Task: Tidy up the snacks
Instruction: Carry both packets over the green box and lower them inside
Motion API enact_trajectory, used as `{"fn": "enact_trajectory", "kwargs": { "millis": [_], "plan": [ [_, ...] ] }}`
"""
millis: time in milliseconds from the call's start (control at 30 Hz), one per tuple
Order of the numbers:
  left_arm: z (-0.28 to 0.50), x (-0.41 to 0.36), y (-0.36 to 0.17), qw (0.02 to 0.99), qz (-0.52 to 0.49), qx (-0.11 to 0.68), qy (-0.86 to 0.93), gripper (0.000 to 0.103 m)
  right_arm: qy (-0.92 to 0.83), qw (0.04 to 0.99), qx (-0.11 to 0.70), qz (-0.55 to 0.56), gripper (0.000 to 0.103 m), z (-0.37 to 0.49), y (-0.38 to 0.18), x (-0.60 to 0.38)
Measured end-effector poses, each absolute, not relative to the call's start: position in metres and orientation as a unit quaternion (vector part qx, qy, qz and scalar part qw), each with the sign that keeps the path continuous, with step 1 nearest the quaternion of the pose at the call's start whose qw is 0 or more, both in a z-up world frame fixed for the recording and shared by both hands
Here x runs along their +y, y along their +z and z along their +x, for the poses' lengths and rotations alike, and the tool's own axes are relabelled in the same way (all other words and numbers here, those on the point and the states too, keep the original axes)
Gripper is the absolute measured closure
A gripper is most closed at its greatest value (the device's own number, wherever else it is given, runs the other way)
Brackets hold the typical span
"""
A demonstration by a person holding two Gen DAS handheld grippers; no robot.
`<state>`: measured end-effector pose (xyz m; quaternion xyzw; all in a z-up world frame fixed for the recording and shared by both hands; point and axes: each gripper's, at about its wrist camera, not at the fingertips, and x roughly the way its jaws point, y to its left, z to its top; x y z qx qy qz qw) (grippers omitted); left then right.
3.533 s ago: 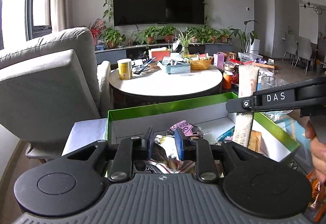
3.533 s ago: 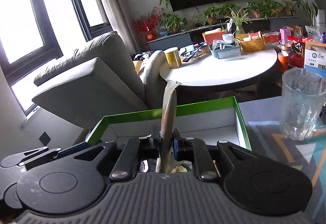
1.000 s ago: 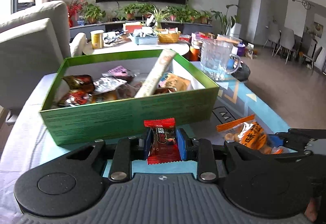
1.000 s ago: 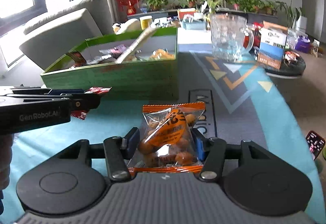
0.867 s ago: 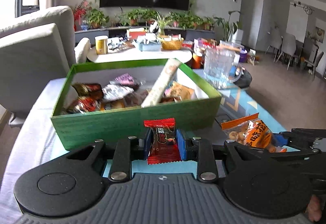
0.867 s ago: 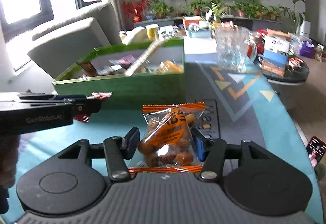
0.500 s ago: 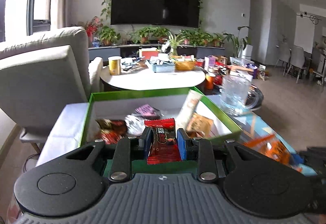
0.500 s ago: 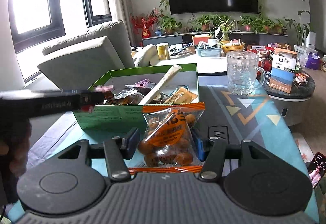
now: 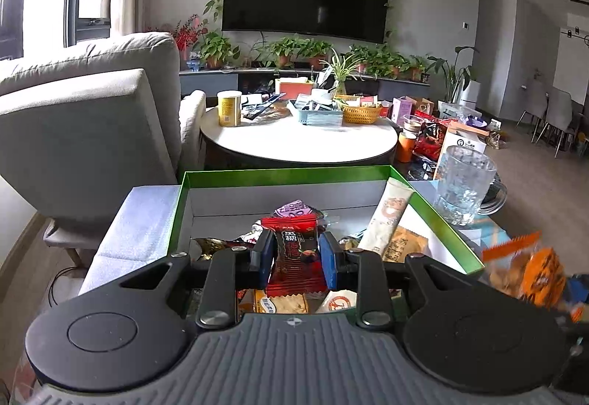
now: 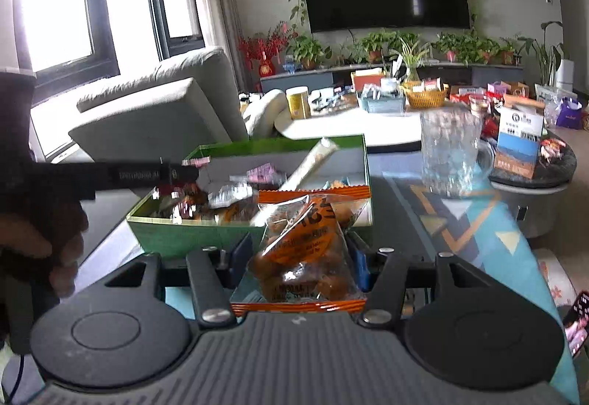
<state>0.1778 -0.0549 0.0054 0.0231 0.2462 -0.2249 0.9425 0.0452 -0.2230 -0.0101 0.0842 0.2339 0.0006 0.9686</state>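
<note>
My left gripper (image 9: 294,254) is shut on a small red snack packet (image 9: 294,254) and hangs over the near part of the green box (image 9: 279,172), which holds several wrapped snacks and a long pale stick pack (image 9: 386,217). My right gripper (image 10: 298,261) is shut on a clear bag of orange snacks (image 10: 305,247), just in front of the box's near right corner (image 10: 362,217). That bag shows blurred at the right edge of the left wrist view (image 9: 526,272). The left gripper's black arm (image 10: 140,175) reaches over the box in the right wrist view.
A glass mug (image 9: 462,184) stands right of the box on the patterned table mat (image 10: 478,221). Behind it are a round white table (image 9: 298,140) crowded with tins and baskets, and a grey sofa (image 9: 84,118) at the left. A person's hand (image 10: 55,247) holds the left gripper.
Both grippers have risen and moved toward the box with their packets. The left one now hangs above the box's contents; a second ago it was low in front of the box wall.
</note>
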Motion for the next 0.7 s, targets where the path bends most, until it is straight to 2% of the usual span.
{"fn": "enact_trajectory", "kwargs": {
  "millis": [300,467,700],
  "plan": [
    [0.203,-0.053,-0.014,0.940,0.028,0.281,-0.191,0.076,0.000,0.972,0.213,0.094,0.044,0.064,0.003,-0.225],
    [0.193,-0.046,-0.016,0.941,0.034,0.281,-0.185,0.060,-0.006,0.973,0.211,0.092,0.044,0.083,0.006,-0.224],
    [0.172,-0.031,-0.008,0.948,0.027,0.260,-0.184,0.056,-0.005,0.970,0.219,0.102,0.044,0.117,0.004,-0.222]
  ]
}}
